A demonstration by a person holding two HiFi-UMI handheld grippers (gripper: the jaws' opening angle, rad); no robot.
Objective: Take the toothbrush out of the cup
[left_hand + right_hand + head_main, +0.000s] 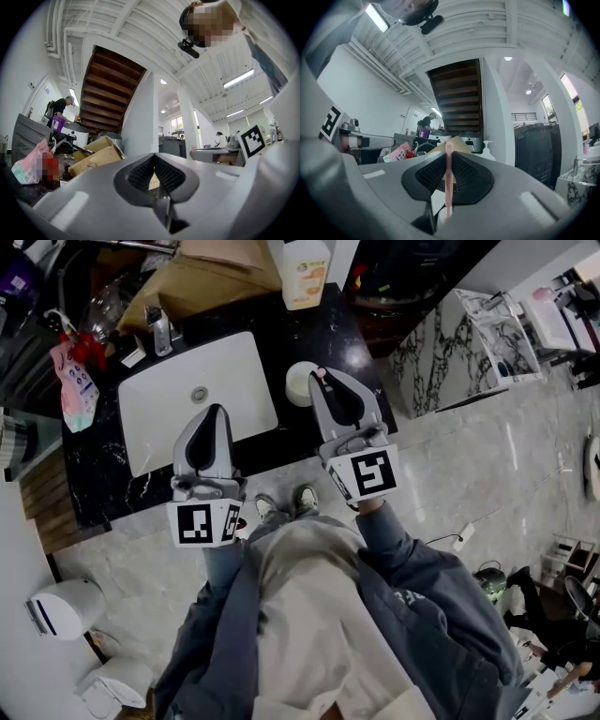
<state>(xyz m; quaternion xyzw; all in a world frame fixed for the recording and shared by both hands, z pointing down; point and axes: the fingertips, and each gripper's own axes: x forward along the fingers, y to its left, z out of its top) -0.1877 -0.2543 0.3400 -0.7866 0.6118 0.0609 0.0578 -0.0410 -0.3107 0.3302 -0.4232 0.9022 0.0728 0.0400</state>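
A white cup (pixel 298 386) stands on the black counter (pixel 94 474), just right of the sink. My right gripper (pixel 319 377) reaches over the cup's right side and is shut on a pink toothbrush (pixel 321 373), whose end shows at the jaw tips. In the right gripper view the thin pink toothbrush (pixel 448 183) runs upright between the ribbed pads of the right gripper (pixel 448 155), and its lower end is hidden. My left gripper (pixel 216 412) hovers over the sink's front rim, shut with nothing in it. The left gripper (pixel 153 157) shows its pads closed together.
A white sink (pixel 159 404) is set into the counter. Behind it are a small pump bottle (pixel 157 330), a pink pouch (pixel 75 381), a cardboard box (pixel 202 277) and a large soap bottle (pixel 305 273). A marble-patterned panel (pixel 450 343) stands to the right.
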